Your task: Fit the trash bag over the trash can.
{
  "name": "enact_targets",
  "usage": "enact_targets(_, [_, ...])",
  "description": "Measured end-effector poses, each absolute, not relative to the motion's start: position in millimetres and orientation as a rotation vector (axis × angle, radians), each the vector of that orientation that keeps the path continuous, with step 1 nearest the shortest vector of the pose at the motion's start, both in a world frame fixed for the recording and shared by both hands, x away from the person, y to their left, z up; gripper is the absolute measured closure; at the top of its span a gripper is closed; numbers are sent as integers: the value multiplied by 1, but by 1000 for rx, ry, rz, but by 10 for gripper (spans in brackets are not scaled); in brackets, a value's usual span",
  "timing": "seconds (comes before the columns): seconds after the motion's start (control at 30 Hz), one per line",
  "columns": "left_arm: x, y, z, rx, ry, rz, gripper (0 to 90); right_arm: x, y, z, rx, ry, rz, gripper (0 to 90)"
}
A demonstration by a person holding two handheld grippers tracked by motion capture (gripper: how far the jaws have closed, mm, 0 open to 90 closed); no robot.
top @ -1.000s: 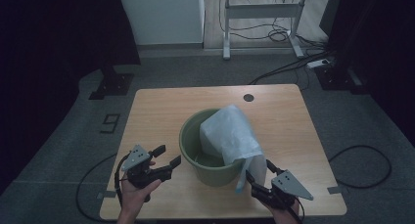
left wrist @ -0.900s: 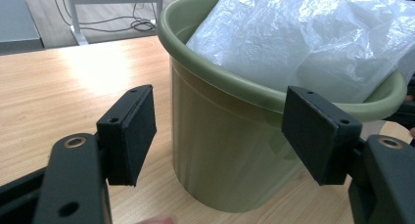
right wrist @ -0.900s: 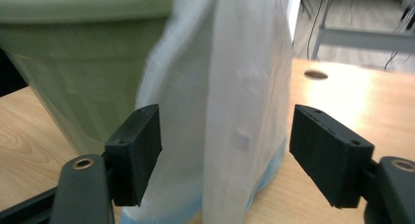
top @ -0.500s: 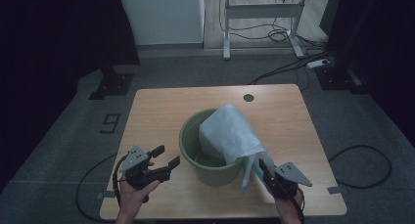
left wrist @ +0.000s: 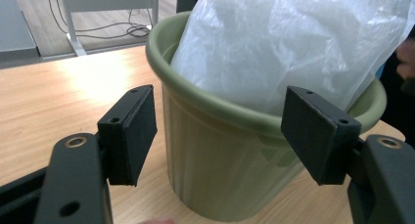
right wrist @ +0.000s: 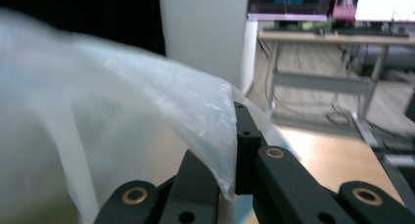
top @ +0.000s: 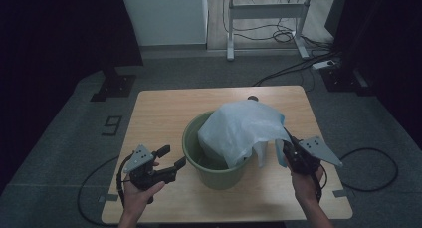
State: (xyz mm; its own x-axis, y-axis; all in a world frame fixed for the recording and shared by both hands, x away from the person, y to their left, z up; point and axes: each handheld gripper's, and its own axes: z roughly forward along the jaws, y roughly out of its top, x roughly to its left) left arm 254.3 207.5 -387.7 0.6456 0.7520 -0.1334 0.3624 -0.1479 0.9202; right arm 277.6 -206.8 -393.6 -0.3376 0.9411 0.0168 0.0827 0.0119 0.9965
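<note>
Two grippers are working around a green bucket [top: 215, 153] in the high view, where it is sitting near the middle of the wooden table [top: 164, 108]. A white plastic bag [top: 241, 131] is billowing out of the bucket and draping over its right rim. The right gripper [top: 287, 151] is pinching the bag's hanging edge just beside that rim, so the bag is lying to this gripper's left and running up and leftward toward the bucket mouth. The left gripper [top: 171, 161] is hovering just beside the bucket's left wall, released and gripping nothing.

In the left gripper view, the left gripper [left wrist: 220, 128] is facing the bucket [left wrist: 230, 170] with its jaws standing wide to either side of the near wall, apart from it; the bag [left wrist: 288, 43] is bulging above the rim.

In the right gripper view, the right gripper [right wrist: 234, 150] is clenching a fold of the bag [right wrist: 147, 111], its jaws having just been closing on the film, which is stretching away to the left. The right hand is therefore the nearer one for drawing the bag's mouth over the rim.
</note>
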Motion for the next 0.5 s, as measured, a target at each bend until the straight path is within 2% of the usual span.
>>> enact_targets(0.23, [251, 201, -372, 1742, 877, 451, 283, 276, -185, -359, 973, 1510, 1494, 890])
enact_targets(0.5, [245, 187, -357, 1759, 817, 464, 270, 277, -150, -351, 887, 1599, 1493, 890])
